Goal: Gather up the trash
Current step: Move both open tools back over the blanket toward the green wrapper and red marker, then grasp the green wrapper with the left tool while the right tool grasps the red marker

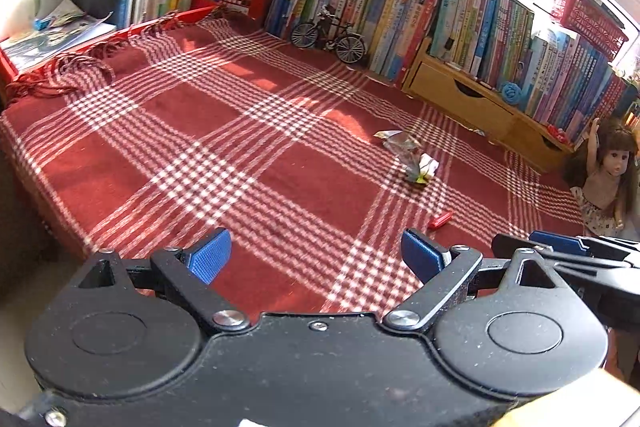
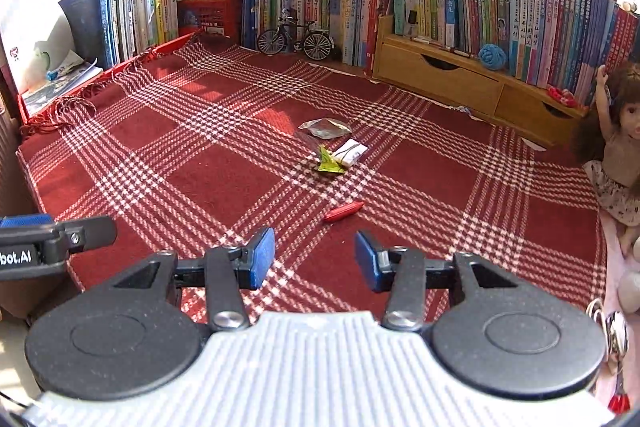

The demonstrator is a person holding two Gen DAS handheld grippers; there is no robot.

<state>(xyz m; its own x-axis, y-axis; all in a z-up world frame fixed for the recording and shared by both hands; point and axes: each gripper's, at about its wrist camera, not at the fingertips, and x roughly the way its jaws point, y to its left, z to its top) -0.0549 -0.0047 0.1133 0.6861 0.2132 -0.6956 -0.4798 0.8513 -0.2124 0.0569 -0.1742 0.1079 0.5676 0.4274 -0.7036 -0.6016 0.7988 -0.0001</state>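
Green wrapper (image 2: 329,164) clearest from right wrist.

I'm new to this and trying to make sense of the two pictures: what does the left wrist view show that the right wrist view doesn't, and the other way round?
Only the left wrist view shows the left hand-held gripper whole, its jaws wide open and empty.

Only the right wrist view shows the right hand-held gripper whole, also open and empty, and a key ring at the right edge.

Both show the red plaid blanket, the crumpled wrappers, the small red stick, the toy bicycle, the doll and the wall of books.
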